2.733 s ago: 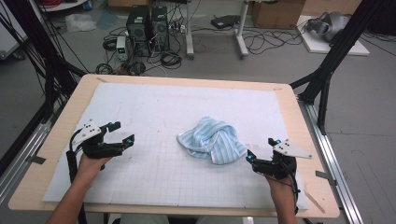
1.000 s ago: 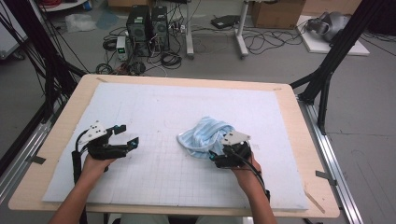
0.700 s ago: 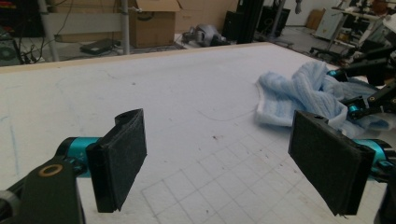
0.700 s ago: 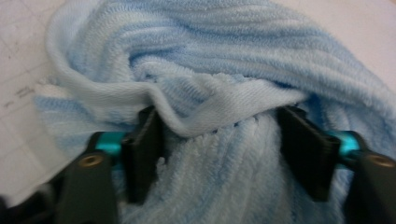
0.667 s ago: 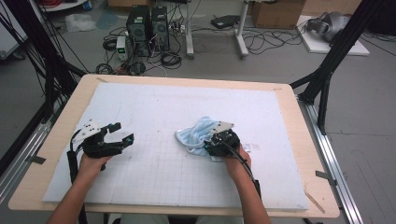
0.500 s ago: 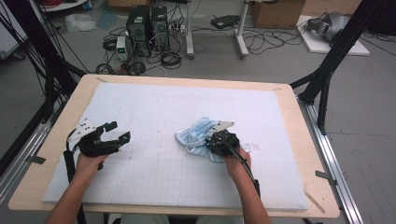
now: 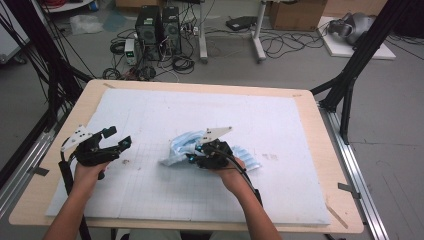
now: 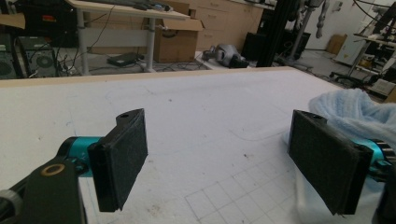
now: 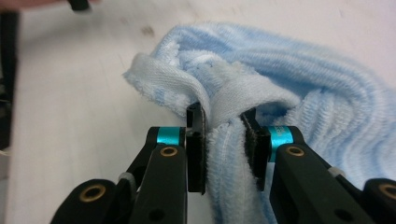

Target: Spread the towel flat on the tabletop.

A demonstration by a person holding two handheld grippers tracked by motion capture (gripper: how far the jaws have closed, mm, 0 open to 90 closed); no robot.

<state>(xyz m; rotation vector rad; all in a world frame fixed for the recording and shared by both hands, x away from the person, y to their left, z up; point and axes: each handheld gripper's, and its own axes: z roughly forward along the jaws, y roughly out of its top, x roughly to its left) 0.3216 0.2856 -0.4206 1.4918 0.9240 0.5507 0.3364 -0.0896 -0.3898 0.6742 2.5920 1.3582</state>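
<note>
- Towel (image 7: pixel 210 150) lies bunched near the middle of the white mat (image 7: pixel 300 125), slightly toward the person's side, light blue with faint stripes.
- Change since the earliest picture: the right gripper (image 7: pixel 197 156) was out by the mat's right edge, apart from the cloth; it has crossed in and now sits on the bundle's near side.
- Right gripper view: its jaws are drawn narrow and pinch a thick folded hem of the towel (image 9: pixel 233 100) between the pads, with cloth bulging above and beside them.
- The bundle has also changed: rounder and heaped before, it now looks pulled leftward and flatter, with a corner poking out at lower left.
- Meaning, as I judge it: the grasp is made, so the work moves from reaching to lifting or drawing the cloth open; a second hold seems the next need.
- Left gripper (image 7: pixel 112 140) hovers over the mat's left part, well apart from the cloth, much where it was earlier.
- Left gripper view: its jaws stand wide with nothing between them, and the towel (image 8: pixel 355 109) shows beyond the right-hand pad.
- Long axis: the bundle now runs roughly left to right across the table, slightly tilted, its left end nearer the person.
- Its free corner points toward the left gripper; the rest trails right, under and past the right hand (image 7: pixel 232 175).
- Which edge is pinched, long or short, I cannot tell from the folds.
</note>
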